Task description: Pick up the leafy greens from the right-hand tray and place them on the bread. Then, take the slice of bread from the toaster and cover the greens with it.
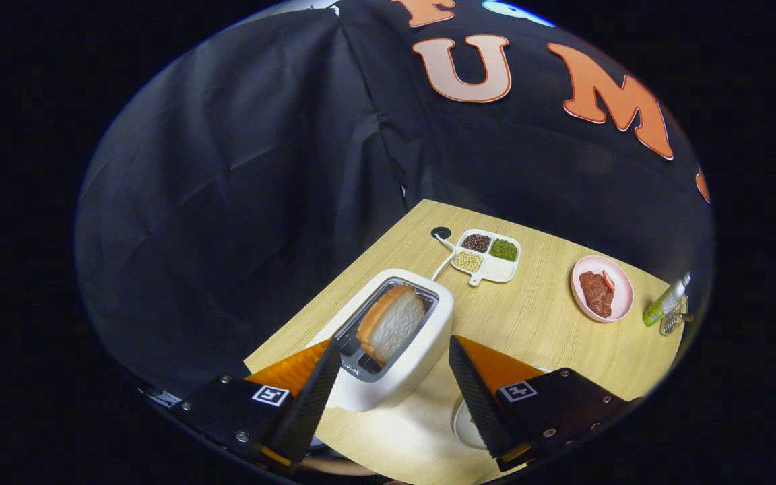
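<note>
Tabletop [543, 316] pale wood, black cloth wall behind; jaws spread wide, empty, flanking toaster [398, 343] with bread [391, 323].

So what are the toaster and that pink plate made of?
The toaster looks like smooth, matte white plastic with a darker metal-looking slot rim; a bread slice stands inside. The pink plate seems glazed ceramic or plastic; I can't tell which. The claw hangs open near the toaster.

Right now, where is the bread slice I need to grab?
The bread slice stands in the slot of the white toaster, just ahead of the open gripper and between its fingers, nearer than the divided dish.
</note>
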`<state>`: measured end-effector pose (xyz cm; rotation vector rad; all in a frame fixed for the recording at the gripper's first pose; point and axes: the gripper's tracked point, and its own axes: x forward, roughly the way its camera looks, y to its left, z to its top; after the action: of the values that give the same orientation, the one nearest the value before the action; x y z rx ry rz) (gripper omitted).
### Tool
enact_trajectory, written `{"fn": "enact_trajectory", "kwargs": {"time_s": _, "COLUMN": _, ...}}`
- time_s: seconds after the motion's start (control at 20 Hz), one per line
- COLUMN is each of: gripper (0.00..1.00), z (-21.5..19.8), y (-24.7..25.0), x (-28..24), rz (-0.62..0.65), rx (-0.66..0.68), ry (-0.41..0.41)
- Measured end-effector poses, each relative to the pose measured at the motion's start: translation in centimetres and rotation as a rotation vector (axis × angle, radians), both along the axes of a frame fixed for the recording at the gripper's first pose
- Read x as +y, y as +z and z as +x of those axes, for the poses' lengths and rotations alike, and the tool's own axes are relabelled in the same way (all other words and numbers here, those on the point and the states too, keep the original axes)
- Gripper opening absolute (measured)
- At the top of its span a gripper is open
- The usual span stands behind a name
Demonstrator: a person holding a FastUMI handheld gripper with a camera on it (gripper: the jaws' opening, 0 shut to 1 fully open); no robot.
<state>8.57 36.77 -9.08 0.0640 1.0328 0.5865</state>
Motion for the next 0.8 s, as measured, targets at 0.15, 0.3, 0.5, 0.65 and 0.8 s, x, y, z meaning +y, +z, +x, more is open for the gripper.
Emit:
{"fn": "enact_trajectory", "kwargs": {"time_s": 0.15, "gripper": 0.96, "z": 0.8, "y": -0.6, "x": 1.5, "rz": -0.023, "rx": 0.027, "ry": 0.002}}
{"fn": "enact_trajectory", "kwargs": {"time_s": 0.3, "gripper": 0.95, "z": 1.3, "y": -1.5, "x": 2.4, "rz": -0.061, "rx": 0.055, "ry": 0.005}}
{"fn": "enact_trajectory", "kwargs": {"time_s": 0.5, "gripper": 0.91, "z": 2.2, "y": -3.1, "x": 3.4, "rz": -0.079, "rx": 0.088, "ry": -0.047}}
{"fn": "enact_trajectory", "kwargs": {"time_s": 0.65, "gripper": 0.82, "z": 2.6, "y": -4.6, "x": 3.8, "rz": -0.096, "rx": 0.12, "ry": -0.066}}
{"fn": "enact_trajectory", "kwargs": {"time_s": 0.8, "gripper": 0.67, "z": 2.6, "y": -5.6, "x": 3.7, "rz": -0.114, "rx": 0.141, "ry": -0.077}}
